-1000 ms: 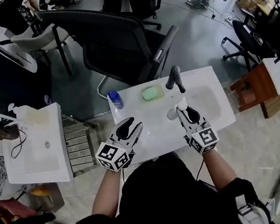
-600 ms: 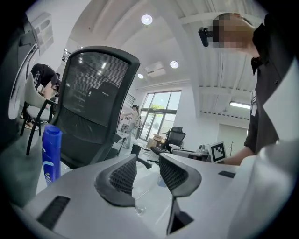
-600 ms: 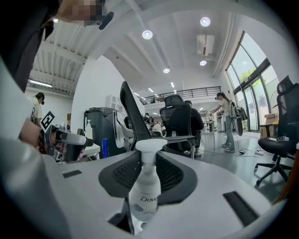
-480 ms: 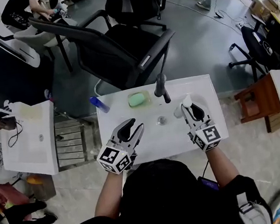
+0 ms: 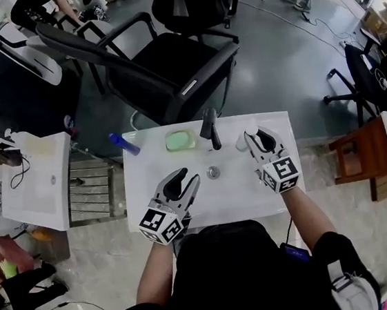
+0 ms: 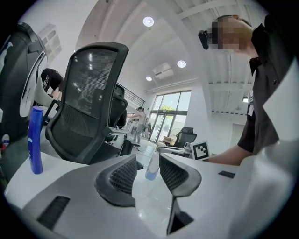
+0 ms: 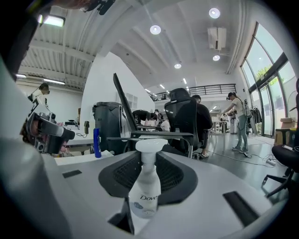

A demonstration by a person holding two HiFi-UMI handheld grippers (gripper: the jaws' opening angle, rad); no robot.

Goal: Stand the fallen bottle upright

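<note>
Bottles, two in all, on one white washbasin bench (image 5: 243,195) in an open office.
One white pump bottle (image 7: 145,186) has its long axis vertical, pump head up, clamped in the right tongs (image 5: 257,136) just right of the single tap (image 5: 209,127). One blue bottle (image 5: 123,143) stands at the far left corner. Left tongs (image 5: 182,180) are apart with nothing between them. One green soap (image 5: 179,140); grey floor and a black chair (image 5: 163,71) beyond.

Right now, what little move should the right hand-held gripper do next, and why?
Probably settle the white bottle on the sink top and let go: the right hand-held gripper holds it upright, so only setting it down seems left.
</note>
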